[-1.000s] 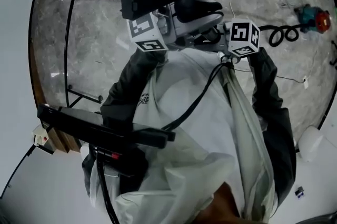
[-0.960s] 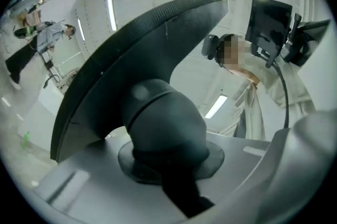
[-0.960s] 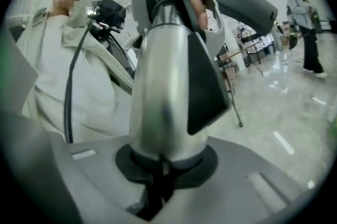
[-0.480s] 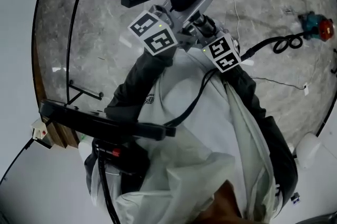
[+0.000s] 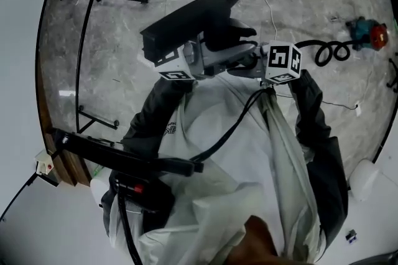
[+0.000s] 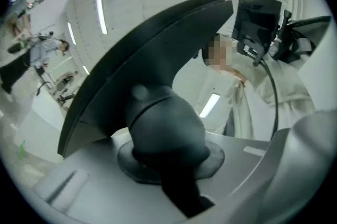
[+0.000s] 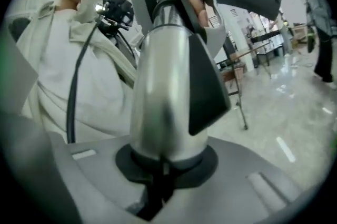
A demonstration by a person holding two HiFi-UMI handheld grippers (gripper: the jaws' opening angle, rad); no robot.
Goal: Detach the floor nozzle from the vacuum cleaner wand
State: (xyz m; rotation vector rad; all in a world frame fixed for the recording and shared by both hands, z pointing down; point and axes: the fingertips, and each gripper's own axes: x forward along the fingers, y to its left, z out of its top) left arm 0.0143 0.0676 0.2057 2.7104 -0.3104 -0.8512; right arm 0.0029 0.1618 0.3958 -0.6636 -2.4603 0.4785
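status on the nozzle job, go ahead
Left gripper shut on floor nozzle at its neck, right gripper shut on silver wand. Nozzle looks not yet detached. Black cable hangs below, off the joint.

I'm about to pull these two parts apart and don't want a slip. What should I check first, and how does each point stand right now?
1. Left gripper shut on the black neck of the floor nozzle: ok.
2. Right gripper shut on the silver wand: ok.
3. Nozzle free of the wand: not ok, they look joined.
4. Release latch pressed: cannot tell, none shows.
5. Cable away from the joint: ok, it hangs down across the coat.
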